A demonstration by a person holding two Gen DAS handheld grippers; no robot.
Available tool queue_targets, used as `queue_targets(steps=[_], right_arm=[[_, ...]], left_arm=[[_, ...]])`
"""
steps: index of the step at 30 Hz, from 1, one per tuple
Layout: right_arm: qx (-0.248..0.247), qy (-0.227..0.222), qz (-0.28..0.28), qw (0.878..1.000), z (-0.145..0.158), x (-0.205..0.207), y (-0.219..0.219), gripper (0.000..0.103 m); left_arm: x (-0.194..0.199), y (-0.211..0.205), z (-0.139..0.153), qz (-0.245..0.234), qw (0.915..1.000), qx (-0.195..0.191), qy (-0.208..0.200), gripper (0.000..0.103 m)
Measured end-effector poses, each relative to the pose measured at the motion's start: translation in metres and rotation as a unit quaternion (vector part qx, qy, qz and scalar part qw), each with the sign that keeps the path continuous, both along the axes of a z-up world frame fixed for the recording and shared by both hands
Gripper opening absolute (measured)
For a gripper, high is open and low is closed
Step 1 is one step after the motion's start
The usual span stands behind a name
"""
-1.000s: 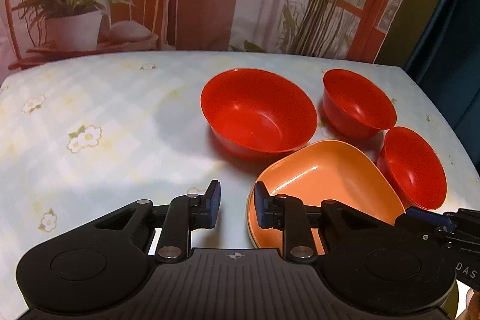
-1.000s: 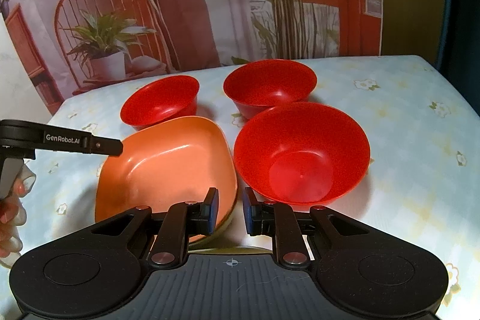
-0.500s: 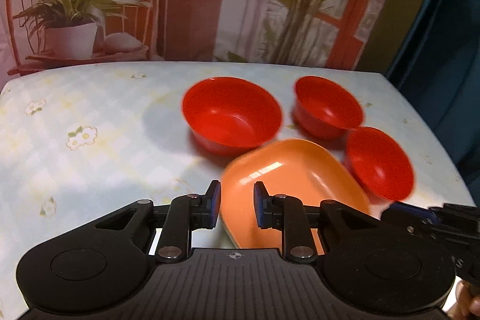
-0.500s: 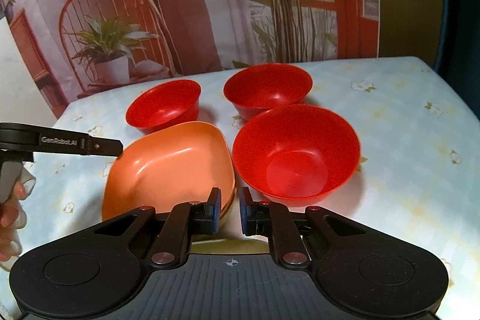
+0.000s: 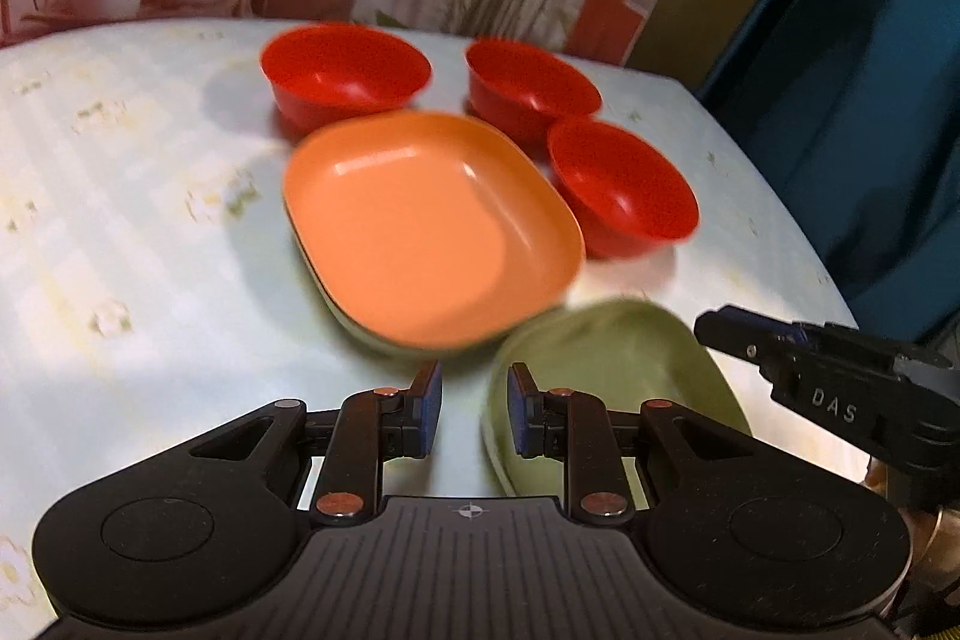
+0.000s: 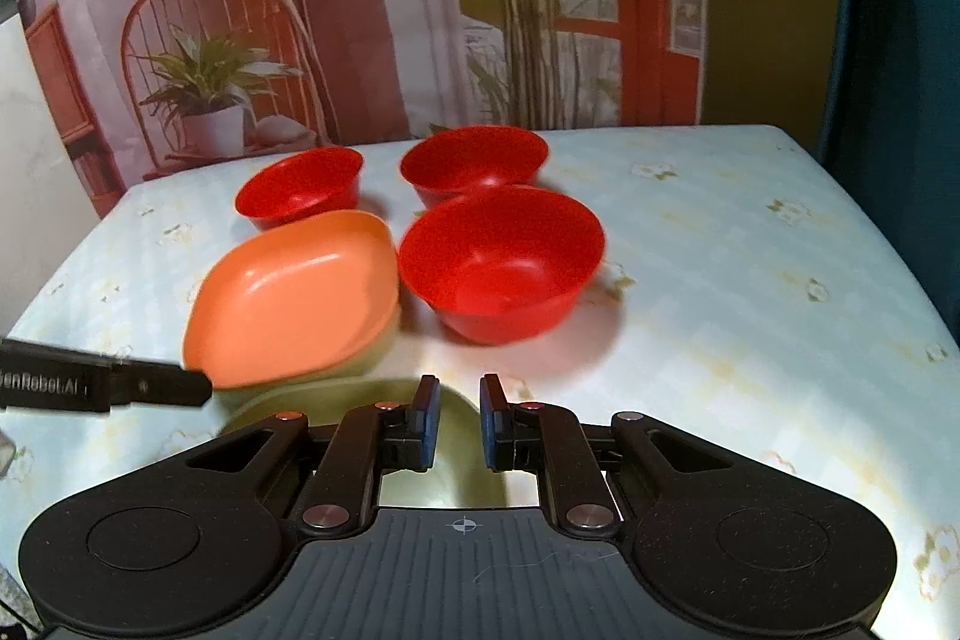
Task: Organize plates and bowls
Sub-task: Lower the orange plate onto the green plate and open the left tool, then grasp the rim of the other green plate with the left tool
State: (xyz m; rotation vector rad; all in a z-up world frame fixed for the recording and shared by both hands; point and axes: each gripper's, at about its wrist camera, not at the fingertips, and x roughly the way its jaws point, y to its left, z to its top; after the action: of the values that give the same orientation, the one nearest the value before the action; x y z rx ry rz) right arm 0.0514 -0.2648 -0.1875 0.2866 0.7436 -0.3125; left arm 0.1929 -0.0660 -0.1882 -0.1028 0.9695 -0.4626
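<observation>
An orange plate (image 5: 420,226) lies mid-table on top of a green plate whose rim just shows under it; it also shows in the right wrist view (image 6: 294,298). Another green plate (image 5: 606,370) lies at the near edge, just under both grippers, and shows in the right wrist view (image 6: 360,400). Three red bowls stand behind: a large one (image 6: 501,262) and two smaller ones (image 6: 300,184) (image 6: 474,163). My left gripper (image 5: 474,409) is slightly open and empty. My right gripper (image 6: 459,421) is slightly open and empty.
The table (image 6: 750,292) has a pale flowered cloth, with its right edge near a dark blue curtain (image 5: 852,70). A printed backdrop with plants stands behind the table. The other gripper shows at the side of each view (image 5: 840,382) (image 6: 90,382).
Both grippers have pulled back toward the near edge, and the bowls look farther away. A green plate has come into view under the fingers. The jaws stay slightly apart.
</observation>
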Motion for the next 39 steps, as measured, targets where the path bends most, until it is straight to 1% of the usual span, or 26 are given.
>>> queue_targets(steps=[6,12,15,23,25,29,39], right_arm=[[0.003,0.005,-0.005,1.0,-0.008,-0.016,-0.002,0.014],[0.015,0.015,-0.004,1.0,-0.016,-0.021,0.0,0.014],[0.02,0.016,-0.004,1.0,-0.019,-0.024,0.001,0.017],[0.026,0.018,-0.004,1.0,-0.02,-0.027,0.002,0.017],[0.027,0.018,-0.004,0.999,-0.02,-0.027,0.001,0.017],[0.029,0.017,-0.006,0.999,-0.02,-0.027,0.0,0.017],[0.03,0.019,-0.008,0.999,-0.018,-0.03,0.0,0.018]], left_arm=[[-0.007,-0.007,-0.009,-0.007,0.9999,0.002,0.014,0.025],[-0.01,-0.008,-0.017,-0.005,0.9994,-0.002,0.033,0.025],[-0.01,-0.008,-0.02,-0.005,0.9992,-0.004,0.039,0.025],[-0.011,-0.011,-0.03,-0.014,0.9983,-0.013,0.056,0.025],[-0.011,-0.011,-0.031,-0.012,0.9983,-0.015,0.054,0.024],[-0.012,-0.009,-0.03,-0.009,0.9986,-0.016,0.049,0.018],[-0.014,-0.009,-0.033,-0.007,0.9987,-0.015,0.048,0.016]])
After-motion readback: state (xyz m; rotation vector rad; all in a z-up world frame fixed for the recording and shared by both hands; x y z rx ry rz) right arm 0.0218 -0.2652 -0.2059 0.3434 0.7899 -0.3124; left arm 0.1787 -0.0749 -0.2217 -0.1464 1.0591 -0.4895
